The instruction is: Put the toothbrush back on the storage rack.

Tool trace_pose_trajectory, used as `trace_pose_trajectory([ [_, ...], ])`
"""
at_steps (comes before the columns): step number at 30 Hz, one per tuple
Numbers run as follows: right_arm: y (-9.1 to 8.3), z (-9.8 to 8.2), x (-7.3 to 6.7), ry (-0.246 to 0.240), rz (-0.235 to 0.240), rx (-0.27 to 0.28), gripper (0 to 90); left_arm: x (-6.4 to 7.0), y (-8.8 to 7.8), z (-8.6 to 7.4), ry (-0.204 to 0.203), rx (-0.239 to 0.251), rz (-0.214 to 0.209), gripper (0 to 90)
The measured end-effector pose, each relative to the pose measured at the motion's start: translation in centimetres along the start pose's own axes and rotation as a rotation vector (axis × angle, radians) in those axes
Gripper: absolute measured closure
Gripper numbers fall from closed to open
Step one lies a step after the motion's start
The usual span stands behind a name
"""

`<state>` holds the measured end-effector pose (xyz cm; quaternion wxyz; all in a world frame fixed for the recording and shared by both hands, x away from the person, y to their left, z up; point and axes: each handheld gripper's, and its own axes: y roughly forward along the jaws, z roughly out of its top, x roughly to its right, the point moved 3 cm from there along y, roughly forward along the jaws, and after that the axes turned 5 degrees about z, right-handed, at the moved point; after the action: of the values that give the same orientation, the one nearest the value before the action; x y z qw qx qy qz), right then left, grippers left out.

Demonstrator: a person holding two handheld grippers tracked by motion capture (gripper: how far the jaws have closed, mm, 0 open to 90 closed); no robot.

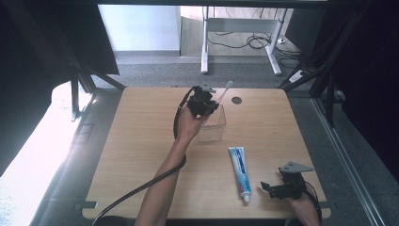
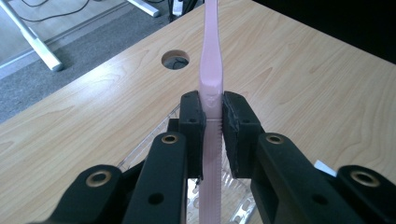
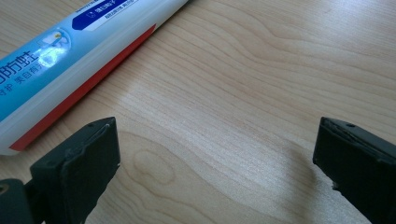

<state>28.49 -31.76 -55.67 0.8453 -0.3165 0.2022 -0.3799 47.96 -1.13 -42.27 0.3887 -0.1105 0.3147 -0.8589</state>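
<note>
I am gripping a pink toothbrush (image 2: pixel 211 88) in my left gripper (image 2: pixel 212 116), above a clear cup (image 1: pixel 212 126). My right gripper (image 3: pixel 217 154) is resting wide open beside the toothpaste (image 3: pixel 70 56).

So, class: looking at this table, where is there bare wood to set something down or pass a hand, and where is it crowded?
Free: the whole left half of the table, left of the forearm, and the far right corner beyond the cable hole. Crowded: the middle, where the left gripper holds the pink toothbrush over the clear container, and near right, between the toothpaste tube and the right gripper.
</note>
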Motion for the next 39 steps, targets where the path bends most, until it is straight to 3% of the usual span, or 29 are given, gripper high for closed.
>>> trace_pose_trajectory([
  [10, 0.0, 0.0, 0.0, -0.001, 0.002, -0.002, 1.3, 0.7, 1.6, -1.1, 0.028, -0.038, 0.003, 78.9],
  [28, 0.1, -0.1, 0.0, -0.002, 0.001, -0.007, 1.7, 0.8, 3.3, -2.9, 0.029, -0.090, -0.011, 78.9],
  [39, 0.1, -0.1, 0.0, -0.004, 0.001, -0.011, 1.8, 1.1, 4.0, -3.3, 0.058, -0.153, -0.005, 78.7],
])
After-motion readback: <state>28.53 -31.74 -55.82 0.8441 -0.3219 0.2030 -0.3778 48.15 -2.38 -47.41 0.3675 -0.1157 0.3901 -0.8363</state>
